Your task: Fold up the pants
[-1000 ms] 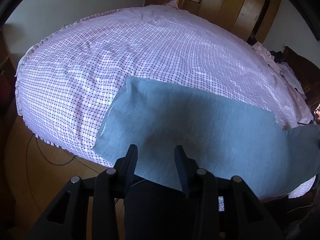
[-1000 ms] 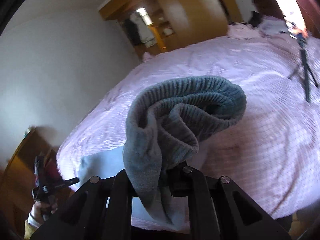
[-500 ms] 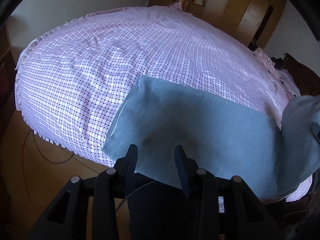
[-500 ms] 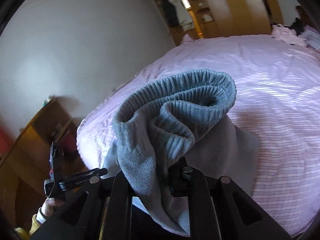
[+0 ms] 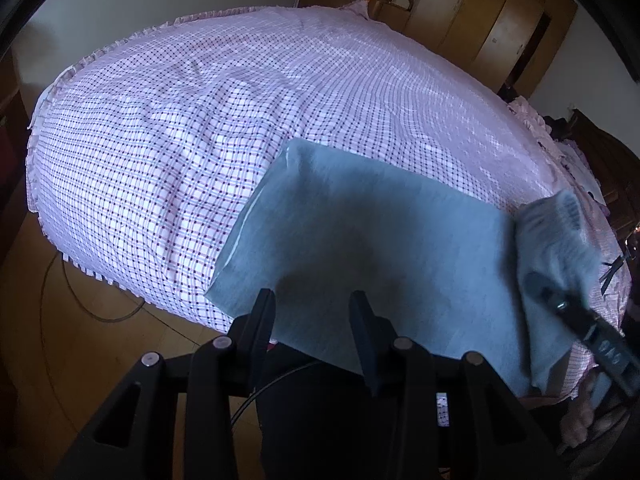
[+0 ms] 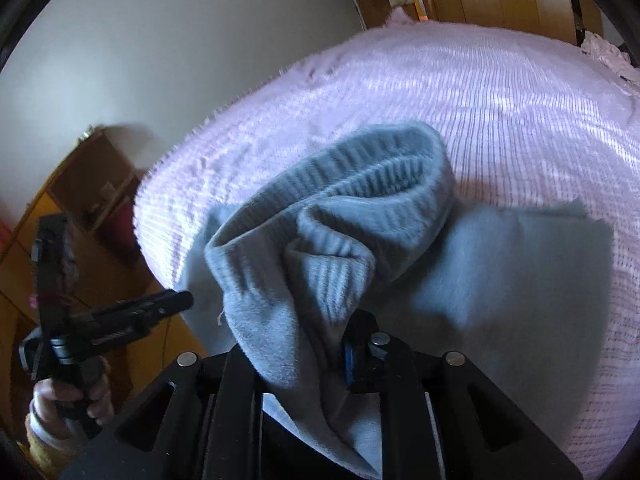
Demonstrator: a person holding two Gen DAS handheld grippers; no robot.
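Pants (image 5: 360,248) lay flat at the near edge of the bed (image 5: 200,120). The right gripper (image 6: 298,344) had carried the ribbed cuff (image 6: 360,184) over them, so the fold was nearly laid; its jaws had just loosened, cloth between them. The left gripper (image 5: 312,300) hovered half open, empty. The right fingertips were hidden under the cloth.

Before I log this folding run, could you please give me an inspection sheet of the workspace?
Surface: bed under pink checked cover, lightly wrinkled.
Job's things: grey pants lying flat at near edge; ribbed cuff lifted over them.
Clutter: nothing seen on the cover.
Grippers: left gripper open, empty; right gripper with cuff between its jaws, which have just been opening.
Cables: cable looped on floor.
Surroundings: wooden wardrobe, white wall.
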